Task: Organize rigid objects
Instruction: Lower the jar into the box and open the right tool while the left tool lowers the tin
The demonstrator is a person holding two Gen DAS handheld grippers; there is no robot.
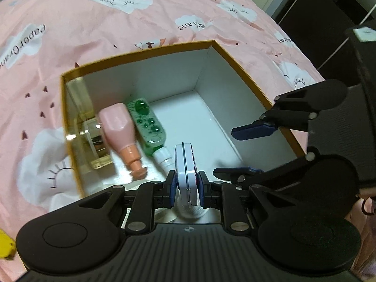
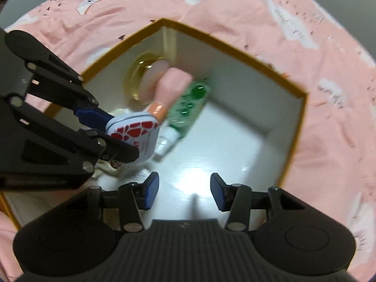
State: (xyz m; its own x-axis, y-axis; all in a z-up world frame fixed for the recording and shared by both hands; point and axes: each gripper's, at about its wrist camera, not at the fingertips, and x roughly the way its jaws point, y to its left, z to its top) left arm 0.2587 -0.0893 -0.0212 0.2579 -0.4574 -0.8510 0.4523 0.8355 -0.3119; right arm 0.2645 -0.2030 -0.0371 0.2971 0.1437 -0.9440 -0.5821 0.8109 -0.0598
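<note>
At the left of the left wrist view, inside the orange-rimmed box (image 1: 235, 61) on the pink bedsheet (image 1: 94, 23), lie a clear yellowish bottle (image 1: 94, 141), a pink bottle (image 1: 121, 129) and a green bottle (image 1: 148, 122) side by side. At bottom centre the left gripper (image 1: 186, 183) is clamped on a white tin (image 1: 185, 164) held edge-up over the box floor. At the right the right gripper (image 1: 239, 150) hangs with its jaws parted and nothing between them.

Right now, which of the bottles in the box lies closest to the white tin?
The green bottle, with a white cap. Its cap end lies beside the tin; the pink bottle and clear yellow one lie farther away.
</note>
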